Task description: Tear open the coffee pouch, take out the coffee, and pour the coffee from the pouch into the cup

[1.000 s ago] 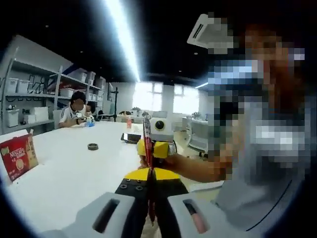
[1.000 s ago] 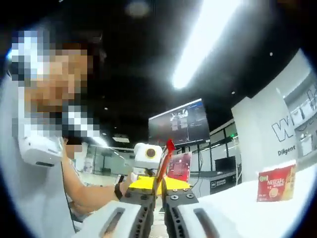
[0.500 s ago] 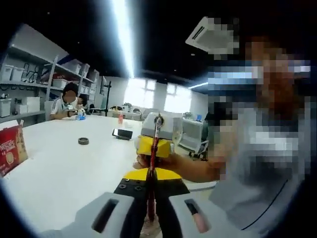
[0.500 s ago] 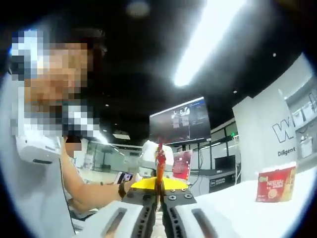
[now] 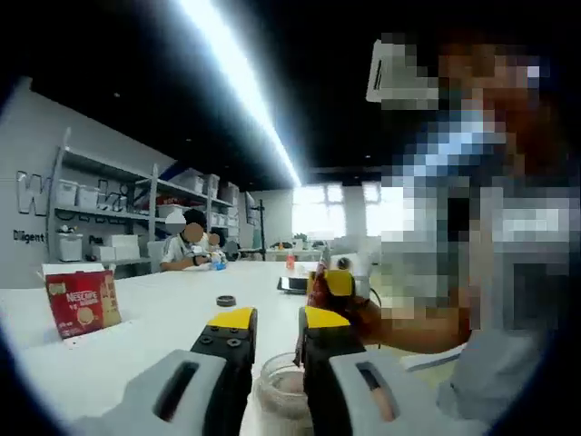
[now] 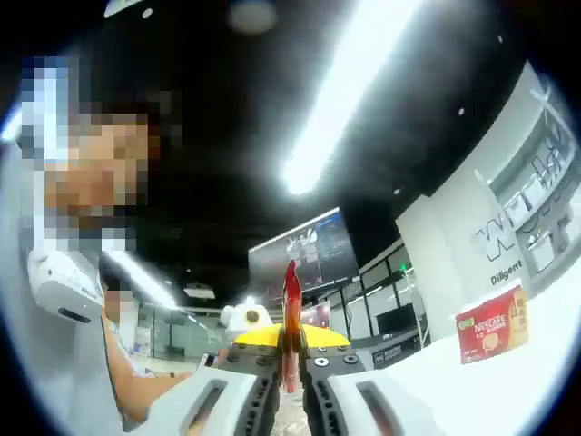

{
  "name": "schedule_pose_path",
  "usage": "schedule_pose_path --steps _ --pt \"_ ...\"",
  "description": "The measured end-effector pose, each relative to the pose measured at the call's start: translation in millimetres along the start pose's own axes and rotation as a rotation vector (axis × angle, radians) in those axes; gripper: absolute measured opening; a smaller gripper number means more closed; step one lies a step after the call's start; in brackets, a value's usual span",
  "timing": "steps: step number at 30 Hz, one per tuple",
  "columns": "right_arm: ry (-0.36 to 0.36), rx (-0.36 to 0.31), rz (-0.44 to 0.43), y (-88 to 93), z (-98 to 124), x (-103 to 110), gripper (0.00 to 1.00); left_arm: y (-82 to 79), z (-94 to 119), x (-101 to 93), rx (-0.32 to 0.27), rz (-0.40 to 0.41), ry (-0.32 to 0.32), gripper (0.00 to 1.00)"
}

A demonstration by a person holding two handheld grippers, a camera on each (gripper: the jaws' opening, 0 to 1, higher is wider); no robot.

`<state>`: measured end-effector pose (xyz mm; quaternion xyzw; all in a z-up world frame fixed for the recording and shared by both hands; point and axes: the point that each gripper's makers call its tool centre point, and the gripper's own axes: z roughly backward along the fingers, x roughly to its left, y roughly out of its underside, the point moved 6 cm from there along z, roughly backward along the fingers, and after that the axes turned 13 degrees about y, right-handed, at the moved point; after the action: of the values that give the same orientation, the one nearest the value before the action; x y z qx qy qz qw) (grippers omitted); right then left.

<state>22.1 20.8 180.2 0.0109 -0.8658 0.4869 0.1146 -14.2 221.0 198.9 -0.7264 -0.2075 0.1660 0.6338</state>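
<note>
Looking along the left gripper (image 5: 272, 329) in its own view, we find its yellow-tipped jaws parted with a clear gap and nothing between them. Below that gap sits the cup (image 5: 281, 400), its open mouth facing up, low between the jaws. Just past the right jaw we see the right gripper (image 5: 329, 289) with the coffee pouch (image 5: 318, 283) at its tips, a hand (image 5: 368, 318) behind it. Out on the white table (image 5: 136, 345) stands a red coffee box (image 5: 83, 302) to the left, a small dark ring (image 5: 225, 301) further along, and a phone (image 5: 295, 284) beyond. People sit at the far end by the shelves (image 5: 100, 213).

Over in the right gripper view, we have the right gripper (image 6: 289, 350) clamped on the coffee pouch (image 6: 291, 300), which stands up thin and red between the closed jaws. The coffee box (image 6: 493, 324) stands on the table (image 6: 472, 391) at right, a wall screen (image 6: 295, 259) hangs behind.
</note>
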Motion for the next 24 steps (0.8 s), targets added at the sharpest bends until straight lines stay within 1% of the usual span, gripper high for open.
schedule_pose_path --steps 2,4,7,8,10,11,12,13,14,15,18,20,23,24 --pt "0.002 0.004 0.002 5.8 2.0 2.0 0.13 3.5 11.1 -0.4 -0.025 0.006 -0.050 0.23" --pt "0.023 0.032 0.031 13.0 3.9 2.2 0.05 6.5 18.9 -2.0 -0.032 0.018 -0.077 0.23" --pt "0.015 0.022 0.020 12.3 2.7 5.3 0.05 9.3 29.4 -6.4 -0.047 0.027 -0.097 0.22" --pt "0.017 0.019 0.020 12.2 2.3 5.8 0.05 9.5 30.2 -7.0 -0.049 0.028 -0.099 0.22" --pt "0.030 -0.010 0.031 10.5 2.9 5.6 0.05 10.9 33.9 -11.1 -0.057 0.036 -0.105 0.22" --pt "0.033 -0.039 0.019 8.7 3.0 5.9 0.05 11.9 35.0 -12.4 -0.059 0.040 -0.107 0.22" --pt "0.037 -0.052 0.009 9.0 3.6 5.0 0.06 12.7 36.1 -14.2 -0.059 0.041 -0.110 0.22" --pt "0.041 -0.046 0.010 11.0 3.5 3.9 0.07 13.6 37.4 -15.1 -0.057 0.041 -0.113 0.22" --pt "0.064 0.001 0.011 18.3 3.0 0.6 0.08 14.7 39.3 -16.8 -0.057 0.040 -0.119 0.22" --pt "0.068 0.014 0.020 20.5 2.4 0.0 0.09 15.5 40.7 -17.0 -0.059 0.042 -0.123 0.22" --pt "0.052 0.000 0.021 24.0 0.3 2.8 0.10 17.2 43.4 -19.3 -0.063 0.050 -0.127 0.22" --pt "0.045 0.004 0.029 27.2 -1.6 3.2 0.07 19.7 44.9 -20.3 -0.059 0.057 -0.129 0.22" --pt "0.055 0.004 0.041 25.3 -2.6 2.2 0.08 24.1 46.3 -21.1 -0.058 0.069 -0.130 0.22" --pt "0.061 0.017 0.045 27.5 -2.9 1.0 0.09 24.9 46.1 -21.6 -0.058 0.072 -0.129 0.22"
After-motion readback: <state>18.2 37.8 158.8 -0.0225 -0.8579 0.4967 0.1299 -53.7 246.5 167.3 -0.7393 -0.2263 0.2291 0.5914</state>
